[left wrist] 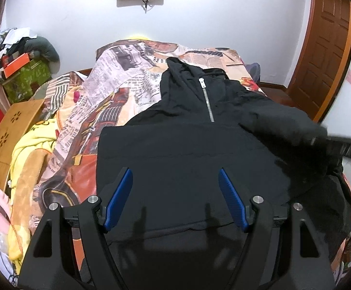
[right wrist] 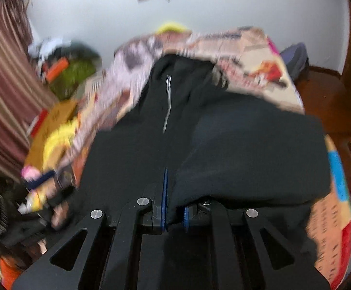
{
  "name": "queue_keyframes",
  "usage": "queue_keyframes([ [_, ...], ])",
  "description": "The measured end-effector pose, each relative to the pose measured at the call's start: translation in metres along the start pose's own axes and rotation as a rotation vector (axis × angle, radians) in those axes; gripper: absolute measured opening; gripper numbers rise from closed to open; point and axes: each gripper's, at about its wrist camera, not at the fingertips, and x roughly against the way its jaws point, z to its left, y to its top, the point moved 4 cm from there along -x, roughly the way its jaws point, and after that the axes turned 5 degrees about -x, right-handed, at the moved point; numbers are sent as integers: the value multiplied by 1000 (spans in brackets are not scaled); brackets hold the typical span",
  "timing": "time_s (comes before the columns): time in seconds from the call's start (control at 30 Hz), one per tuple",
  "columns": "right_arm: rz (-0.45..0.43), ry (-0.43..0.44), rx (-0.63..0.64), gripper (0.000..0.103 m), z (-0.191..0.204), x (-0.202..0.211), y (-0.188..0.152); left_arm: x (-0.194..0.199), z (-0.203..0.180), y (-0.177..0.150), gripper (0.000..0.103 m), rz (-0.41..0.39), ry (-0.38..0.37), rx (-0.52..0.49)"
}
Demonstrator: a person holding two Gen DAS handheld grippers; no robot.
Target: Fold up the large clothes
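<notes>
I'm carrying the hoodie's [left wrist: 175,159] sleeve [right wrist: 247,159], pinched in my R gripper [right wrist: 173,207], across the body lying just ahead of my gaping, empty L gripper [left wrist: 175,200], aiming to keep it taut & land it flat w/o bunching.

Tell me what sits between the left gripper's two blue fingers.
Only the black hoodie spread on the bed shows between the left gripper's open fingers, with nothing pinched, seen in the left wrist view.
</notes>
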Motion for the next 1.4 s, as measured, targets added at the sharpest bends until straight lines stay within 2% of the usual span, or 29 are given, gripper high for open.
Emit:
queue_keyframes([
  [0.1, 47, -22, 9, 13, 2, -8, -5, 0, 2, -2, 72, 6, 6, -2],
  [0.23, 100, 13, 13, 29, -4, 6, -11, 1, -4, 3, 72, 3, -3, -12],
  [0.37, 57, -17, 31, 42, -11, 29, -15, 5, -21, 16, 72, -20, -21, -44],
  [0.47, -25, -33, 31, 54, -25, 58, -16, 10, -44, 32, 72, -45, -37, -96],
  [0.6, -125, -118, 9, 54, -51, 88, -15, 16, -85, 52, 72, -77, -67, -192],
  [0.73, -181, -173, -50, 55, -81, 109, -15, 12, -136, 69, 72, -71, -152, -279],
  [0.8, -197, -205, -92, 55, -99, 116, -18, 9, -156, 73, 72, -70, -168, -323],
  [0.97, -186, -231, -203, 55, -138, 114, -25, -5, -211, 74, 73, -27, -209, -468],
  [1.13, -161, -205, -287, 55, -157, 102, -31, -35, -249, 68, 72, 41, -224, -598],
  [1.2, -152, -194, -305, 55, -161, 96, -32, -45, -257, 62, 72, 68, -227, -640],
  [1.3, -139, -183, -315, 55, -165, 90, -36, -62, -267, 49, 72, 144, -279, -690],
  [1.4, -117, -163, -321, 55, -169, 85, -44, -72, -268, 47, 73, 158, -275, -703],
])
